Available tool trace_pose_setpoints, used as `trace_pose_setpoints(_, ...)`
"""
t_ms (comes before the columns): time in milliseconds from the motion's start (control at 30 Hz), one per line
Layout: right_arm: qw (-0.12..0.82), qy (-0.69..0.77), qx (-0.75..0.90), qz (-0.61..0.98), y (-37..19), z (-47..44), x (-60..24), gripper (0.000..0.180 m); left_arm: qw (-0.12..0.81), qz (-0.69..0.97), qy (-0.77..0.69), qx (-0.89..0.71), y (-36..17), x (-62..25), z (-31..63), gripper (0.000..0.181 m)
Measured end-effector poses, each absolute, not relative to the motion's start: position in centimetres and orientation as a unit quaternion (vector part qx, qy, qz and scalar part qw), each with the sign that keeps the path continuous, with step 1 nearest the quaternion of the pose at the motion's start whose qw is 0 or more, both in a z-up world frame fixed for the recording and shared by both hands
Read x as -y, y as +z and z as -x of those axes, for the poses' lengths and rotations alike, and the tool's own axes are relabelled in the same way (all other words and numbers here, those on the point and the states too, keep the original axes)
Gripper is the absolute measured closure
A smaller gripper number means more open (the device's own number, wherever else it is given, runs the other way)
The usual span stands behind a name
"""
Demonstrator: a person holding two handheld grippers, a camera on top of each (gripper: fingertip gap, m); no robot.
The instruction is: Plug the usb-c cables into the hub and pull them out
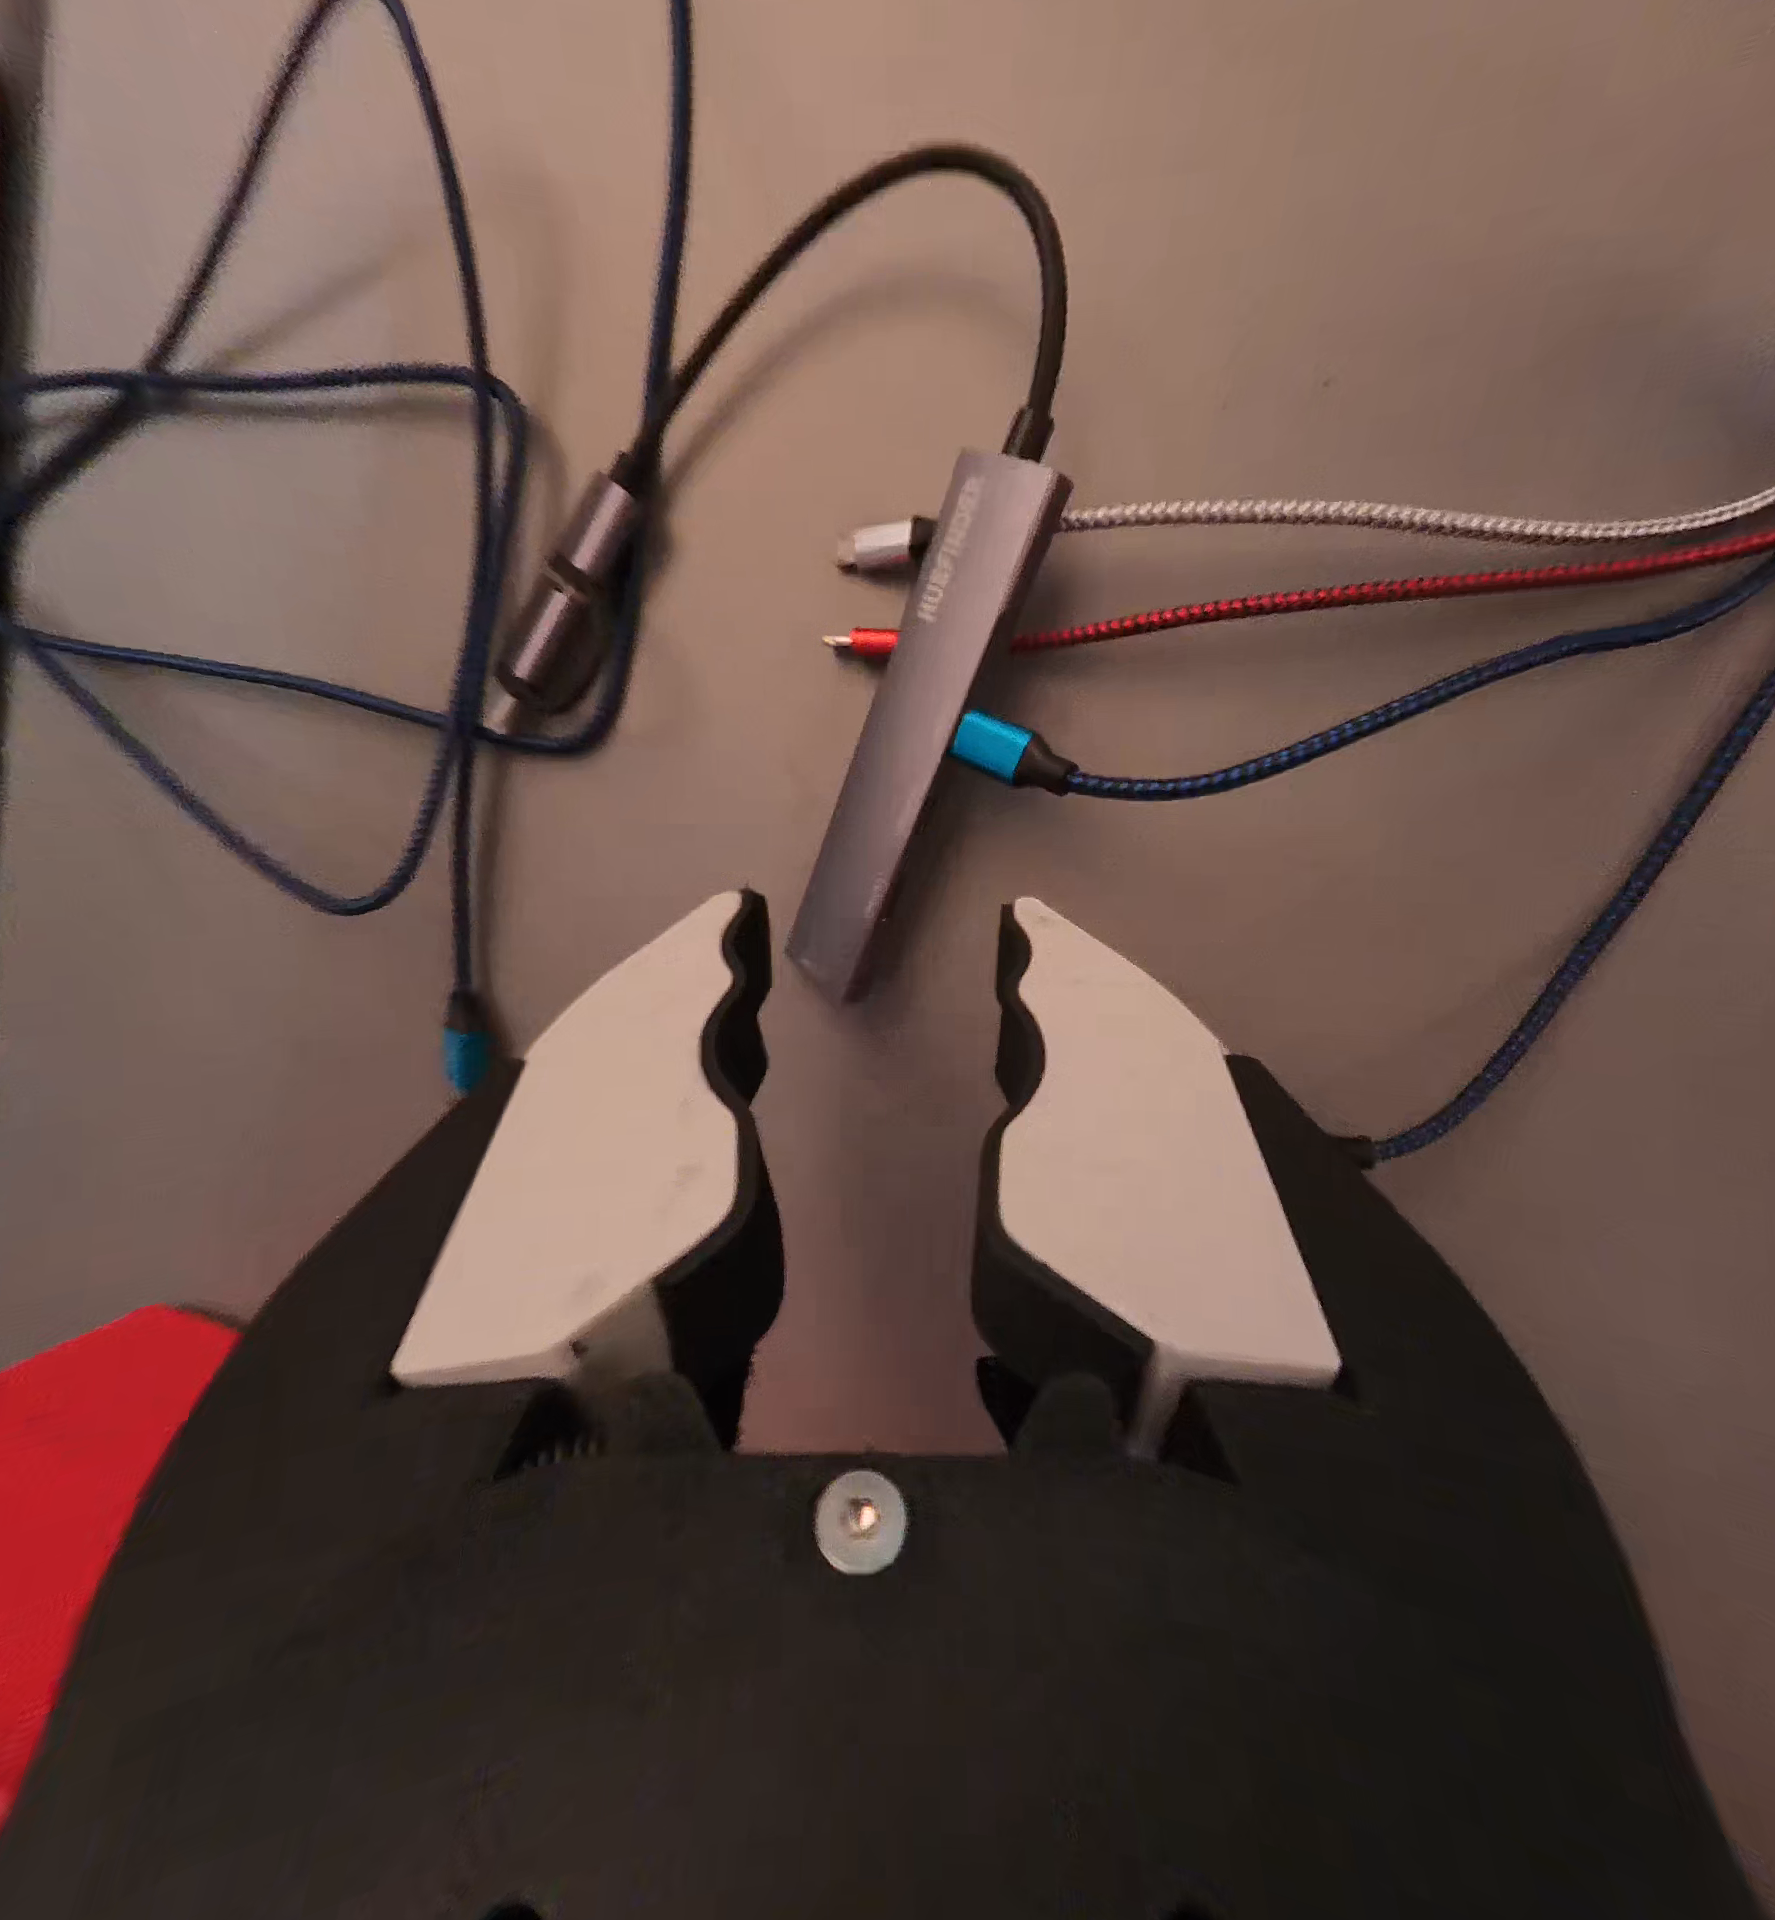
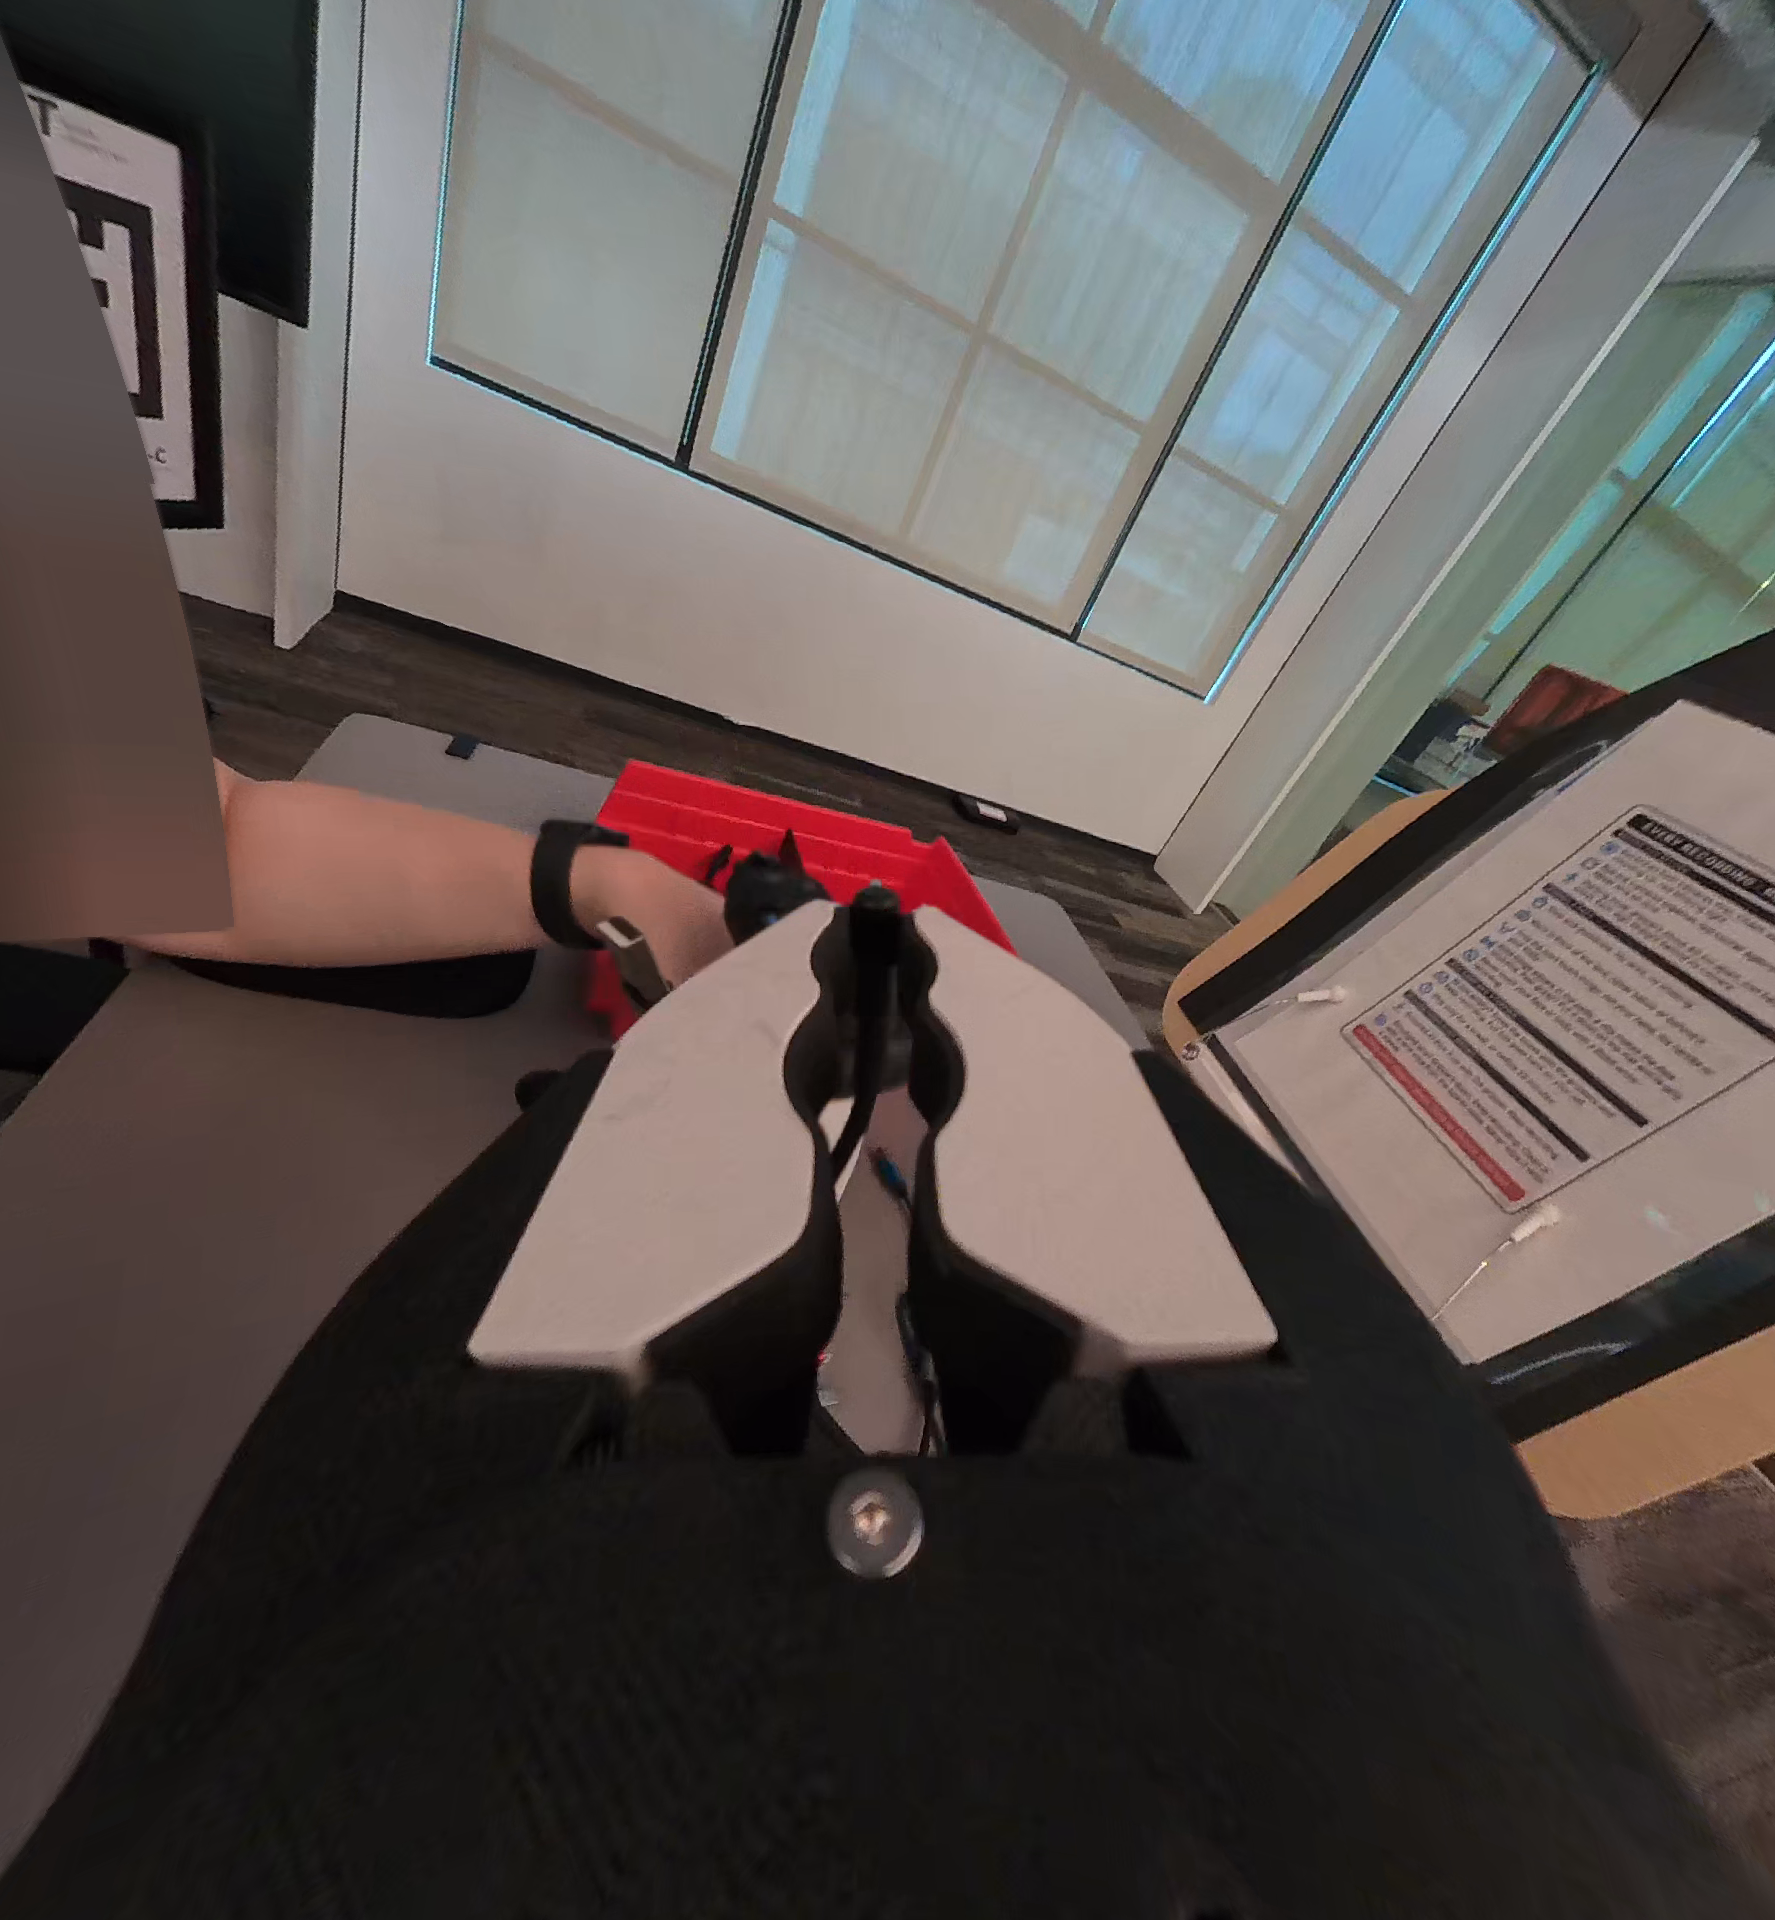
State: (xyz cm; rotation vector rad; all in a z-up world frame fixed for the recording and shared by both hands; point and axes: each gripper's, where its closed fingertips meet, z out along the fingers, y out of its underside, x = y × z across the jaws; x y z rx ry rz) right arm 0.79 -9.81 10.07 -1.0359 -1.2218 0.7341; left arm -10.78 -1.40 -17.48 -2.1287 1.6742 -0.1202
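Left hand-held gripper (image 1: 883, 940), jaws spread and empty, hovers over the near end of the grey hub (image 1: 919, 727) lying on the bench (image 1: 1382, 260). Blue connector (image 1: 992, 744) sits plugged into the hub's right side; grey connector (image 1: 878, 540) and red connector (image 1: 862, 641) lie loose at its left, their cables passing under the hub. Right hand-held gripper (image 2: 867, 951), raised toward a window (image 2: 966, 312), is clamped on a thin black cable (image 2: 867, 1039). Judged stage: one cable seated, two awaiting insertion or already withdrawn; which cannot be told.
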Motion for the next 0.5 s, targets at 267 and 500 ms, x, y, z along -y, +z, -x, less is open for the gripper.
trace_pose_setpoints(267,0.652,0.329,0.529,0.432,11.4,-2.1,10.9,0.172,0.171,0.803,-0.072,-0.566,-20.3,1.0,11.3,0.130)
trace_pose_setpoints(500,0.656,0.330,0.529,0.425,11.7,-2.5,11.1,0.172,0.102,0.803,-0.073,-0.582,-20.6,3.7,11.8,0.152)
